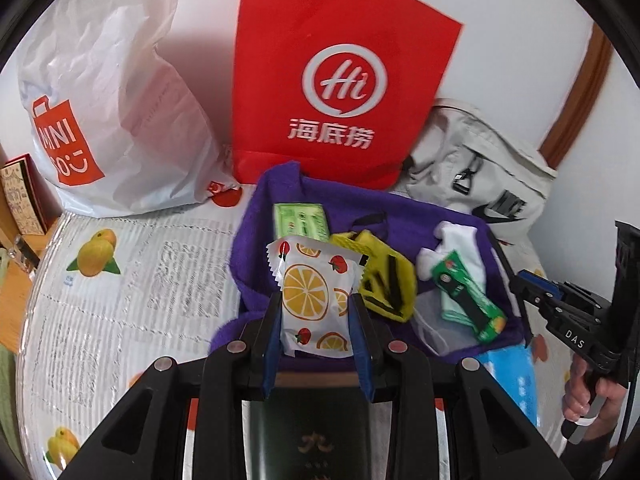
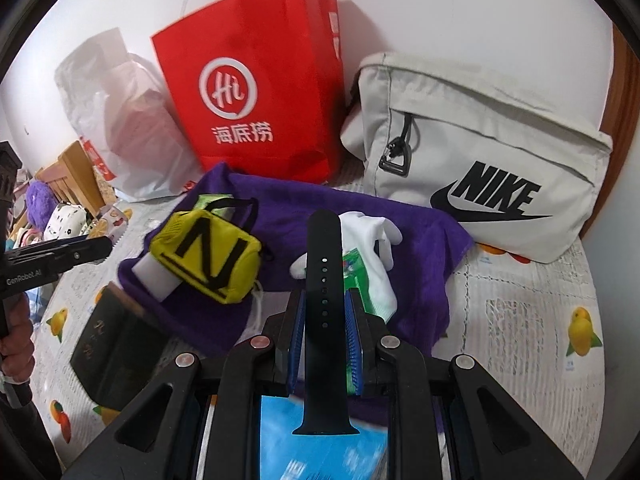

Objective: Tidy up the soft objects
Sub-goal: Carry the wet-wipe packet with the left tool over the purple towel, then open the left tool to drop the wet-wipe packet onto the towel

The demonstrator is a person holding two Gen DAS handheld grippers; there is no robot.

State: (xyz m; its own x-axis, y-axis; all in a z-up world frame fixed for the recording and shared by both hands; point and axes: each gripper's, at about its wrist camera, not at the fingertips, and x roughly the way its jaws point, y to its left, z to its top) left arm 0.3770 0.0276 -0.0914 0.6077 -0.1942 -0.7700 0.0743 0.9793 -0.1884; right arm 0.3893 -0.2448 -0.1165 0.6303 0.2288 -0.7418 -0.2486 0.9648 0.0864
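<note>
Left gripper (image 1: pixel 316 312) clamped on a white snack packet (image 1: pixel 314 300) with orange-slice and strawberry print, held over the near-left edge of the purple towel (image 1: pixel 360 208). Right gripper (image 2: pixel 325 316) closed on a black watch strap (image 2: pixel 324 280), strap upright between the blue pads (image 2: pixel 298 332), over the towel's near side.

On the towel: yellow pouch (image 2: pixel 208 256) with black lettering, a white block (image 2: pixel 154 276) poking out beneath it; white sock (image 2: pixel 372 240); green packet (image 1: pixel 468 300) lying on the sock; pale green packet (image 1: pixel 302 220) at the far side, partly hidden behind the snack packet in the left view. Pouch and sock sit near each other, not touching as far as visible.

Behind the towel, against the wall: red paper bag (image 1: pixel 340 80) touching the towel's far edge, white Miniso plastic bag (image 1: pixel 112 112) to its left, grey Nike bag (image 2: pixel 480 152) to its right. Dark book (image 2: pixel 116 352) lies just beside the towel's near-left corner. Blue packet (image 2: pixel 324 436) under the right gripper, blurred. Everything rests on a fruit-print cover (image 1: pixel 140 280); can't tell if table or bed underneath. Plush clutter (image 2: pixel 60 212) far left, too small to sort out.
</note>
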